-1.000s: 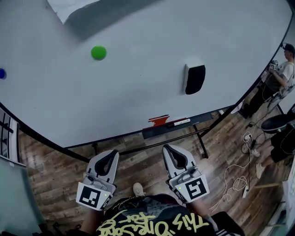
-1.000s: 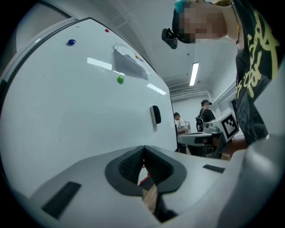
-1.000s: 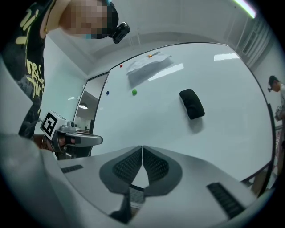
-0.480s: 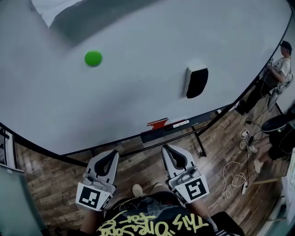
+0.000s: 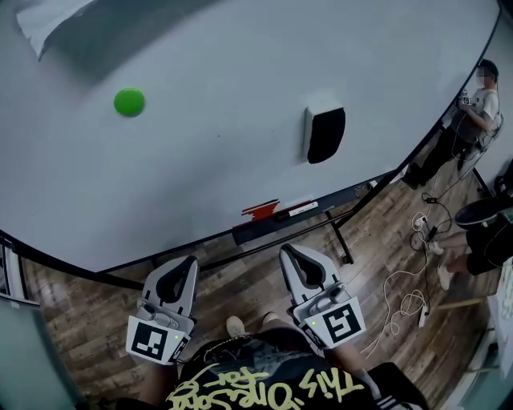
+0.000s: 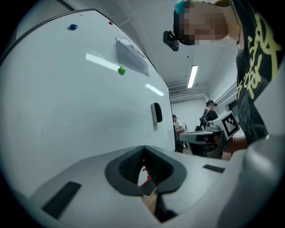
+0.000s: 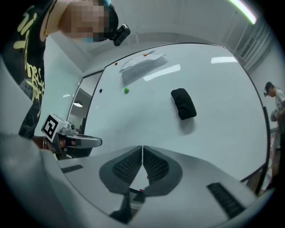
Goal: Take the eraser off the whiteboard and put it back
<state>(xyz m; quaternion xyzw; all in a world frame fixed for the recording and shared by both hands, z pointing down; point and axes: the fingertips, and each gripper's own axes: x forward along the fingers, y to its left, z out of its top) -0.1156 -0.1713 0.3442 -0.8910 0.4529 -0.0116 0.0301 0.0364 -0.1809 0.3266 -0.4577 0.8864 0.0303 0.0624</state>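
The upright black block eraser (image 5: 325, 134) on the white whiteboard (image 5: 200, 168) was pictured well ahead of the nearer right tool (image 5: 293, 258), held closed and empty like the left tool (image 5: 183, 266).

bare whiteboard (image 5: 224, 152) surrounds the eraser (image 5: 325, 134); only the marker tray (image 5: 288, 219) juts out below it, toward me.

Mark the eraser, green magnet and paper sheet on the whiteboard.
eraser (image 5: 326, 134), head view, black face
green magnet (image 5: 129, 102), head view, centre
paper sheet (image 5: 44, 20), head view, middle of the visible part
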